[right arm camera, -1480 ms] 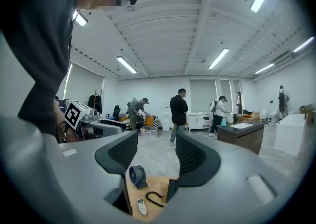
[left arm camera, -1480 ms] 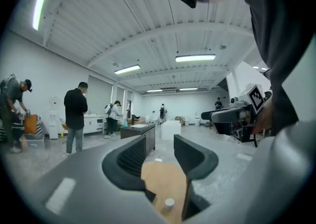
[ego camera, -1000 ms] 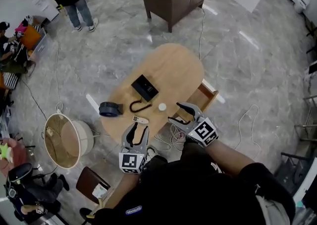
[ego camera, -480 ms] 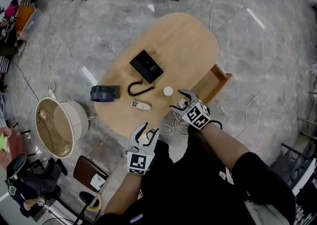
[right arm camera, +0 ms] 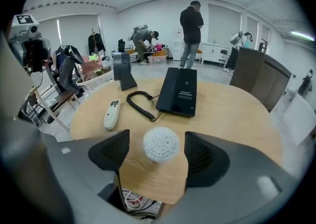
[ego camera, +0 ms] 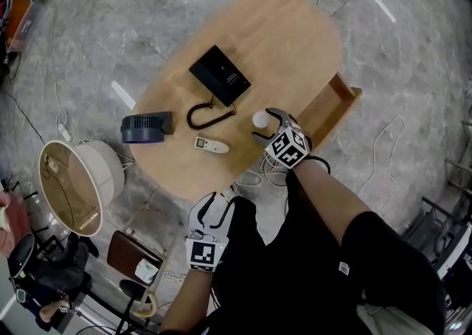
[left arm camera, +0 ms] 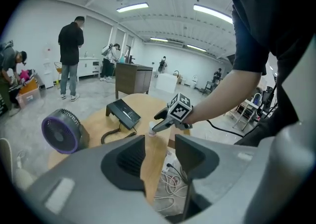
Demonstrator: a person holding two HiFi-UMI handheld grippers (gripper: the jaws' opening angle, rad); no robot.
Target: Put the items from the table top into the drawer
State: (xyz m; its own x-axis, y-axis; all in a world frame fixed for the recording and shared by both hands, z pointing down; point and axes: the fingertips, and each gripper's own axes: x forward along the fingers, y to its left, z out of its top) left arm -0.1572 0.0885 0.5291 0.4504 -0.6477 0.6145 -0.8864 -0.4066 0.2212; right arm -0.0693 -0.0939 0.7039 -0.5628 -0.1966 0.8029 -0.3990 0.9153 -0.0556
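The right gripper [ego camera: 267,123] has just opened wide, with the white ball [right arm camera: 161,144] between its jaws on the worktop [ego camera: 280,46]. The left gripper [ego camera: 223,197] is open and empty.

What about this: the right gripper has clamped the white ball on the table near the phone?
Not clamped: the right gripper view shows the right gripper with jaws just opened wider, clear of the white ball between them, on the table near the phone.

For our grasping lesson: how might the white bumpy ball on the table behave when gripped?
The ball is round, so a one-sided nudge would probably roll it. Its bumpy surface likely resists slipping. Small beside the phone, it is probably light.
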